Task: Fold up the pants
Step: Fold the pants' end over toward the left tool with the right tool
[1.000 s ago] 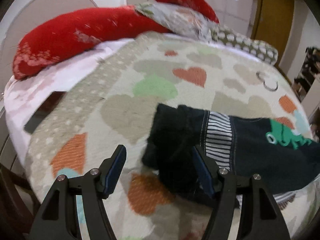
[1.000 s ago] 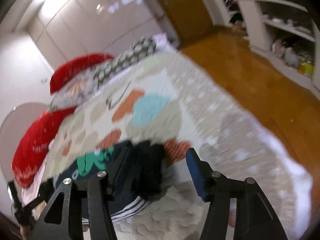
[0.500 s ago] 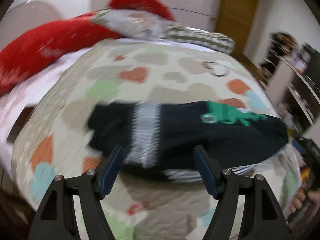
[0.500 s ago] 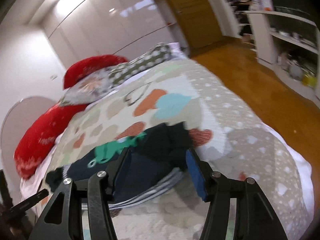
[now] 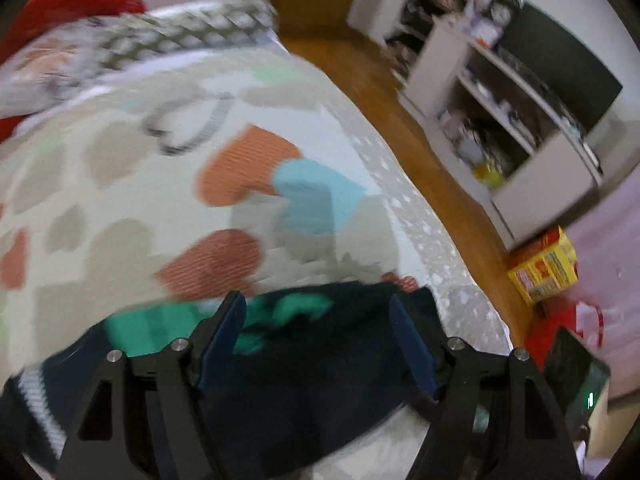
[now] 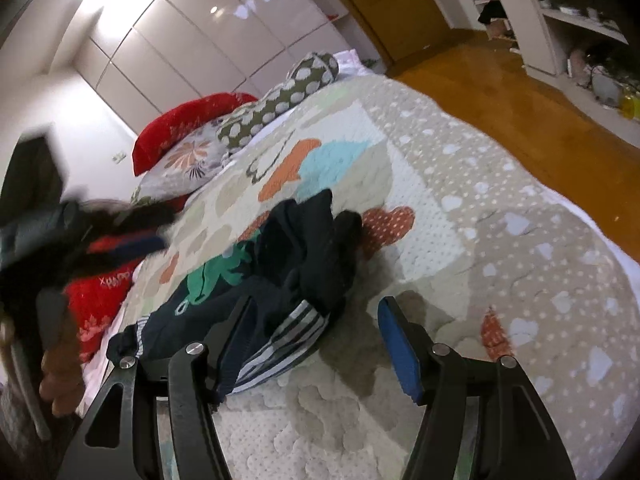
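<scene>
Both claws open over the dark pants

Right now I see the pants [image 6: 280,280], dark navy with a green print and white side stripes, lying bunched on the quilt [image 6: 480,208], a heart-patterned cover on the bed. They sit near the quilt's near edge, stretching from the near left toward an orange heart further in.

My left gripper [image 5: 316,340] hangs above the dark cloth with its jaws set wide; the blue pads stand apart and I can make out nothing pinched between them (this view is blurred by motion, so the fabric's folds are hard to read). Its jaws have just been opening.

My right gripper [image 6: 316,344] is also spread, jaws just opened further. Its left finger overlaps the striped edge of the pants, its right one stands over bare quilt, and nothing is clamped.

Red pillows [image 6: 180,128] lie at the far end.
</scene>
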Tool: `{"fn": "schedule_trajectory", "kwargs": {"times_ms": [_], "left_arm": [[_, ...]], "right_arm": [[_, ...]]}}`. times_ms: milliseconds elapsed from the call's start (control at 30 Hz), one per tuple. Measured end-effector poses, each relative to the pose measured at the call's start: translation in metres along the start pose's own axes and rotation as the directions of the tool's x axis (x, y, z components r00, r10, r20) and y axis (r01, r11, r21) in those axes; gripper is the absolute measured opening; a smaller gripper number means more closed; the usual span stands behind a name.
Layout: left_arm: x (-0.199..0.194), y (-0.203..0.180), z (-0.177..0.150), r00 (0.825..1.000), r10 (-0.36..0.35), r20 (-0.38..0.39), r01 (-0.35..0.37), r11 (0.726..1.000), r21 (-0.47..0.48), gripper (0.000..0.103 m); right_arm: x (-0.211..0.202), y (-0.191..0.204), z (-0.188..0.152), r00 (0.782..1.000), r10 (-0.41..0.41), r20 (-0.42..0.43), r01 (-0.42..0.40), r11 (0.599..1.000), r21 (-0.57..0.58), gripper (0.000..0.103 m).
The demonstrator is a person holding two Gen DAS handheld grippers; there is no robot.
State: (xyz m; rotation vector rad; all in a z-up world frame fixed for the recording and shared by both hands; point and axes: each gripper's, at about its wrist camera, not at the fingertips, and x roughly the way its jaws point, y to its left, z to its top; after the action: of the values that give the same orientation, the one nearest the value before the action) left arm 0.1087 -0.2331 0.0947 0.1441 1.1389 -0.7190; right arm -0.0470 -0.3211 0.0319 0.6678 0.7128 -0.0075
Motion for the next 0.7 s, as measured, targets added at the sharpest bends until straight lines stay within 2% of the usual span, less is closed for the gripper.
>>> {"fn": "schedule_trajectory", "kwargs": {"times_ms": [133,267,300,333,367,433,533,700], "left_arm": [[0.054,-0.021,0.022,0.99,-0.063,-0.128,0.067,0.997,0.026,0.073],[0.09,-0.035,0.025,0.969,-0.068,-0.237,0.086,0.994,0.065,0.073],[0.095,-0.042,0.023,0.968,-0.035,-0.247,0.063,0.992,0.106,0.064],[0.095,-0.046,0.021,0.971,-0.011,-0.239,0.045,0.99,0.134,0.05],[0.094,-0.05,0.019,0.973,-0.001,-0.233,0.038,0.987,0.155,0.016],[0.085,-0.049,0.019,0.98,-0.007,-0.2,0.038,0.988,0.152,0.012],[0.06,-0.034,0.018,0.989,-0.066,-0.133,0.077,0.994,0.082,0.01],[0.007,0.005,-0.003,0.992,-0.129,-0.011,0.129,0.991,-0.029,0.01]], "right_arm": [[0.008,-0.006,0.002,0.999,0.031,-0.019,-0.03,0.999,0.015,0.068],[0.014,-0.007,0.004,0.998,0.052,-0.023,-0.052,0.999,0.012,0.068],[0.016,-0.007,0.005,0.998,0.06,-0.022,-0.06,0.998,0.009,0.068],[0.018,-0.006,0.006,0.998,0.067,-0.021,-0.066,0.998,0.008,0.067],[0.021,-0.006,0.008,0.997,0.079,-0.022,-0.079,0.997,0.002,0.052],[0.027,-0.006,0.011,0.994,0.099,-0.047,-0.098,0.995,0.008,0.022],[0.025,-0.002,0.015,0.992,0.117,-0.037,-0.117,0.993,0.014,0.021],[0.013,0.034,0.017,0.99,0.139,-0.021,-0.141,0.986,-0.085,0.021]]}}
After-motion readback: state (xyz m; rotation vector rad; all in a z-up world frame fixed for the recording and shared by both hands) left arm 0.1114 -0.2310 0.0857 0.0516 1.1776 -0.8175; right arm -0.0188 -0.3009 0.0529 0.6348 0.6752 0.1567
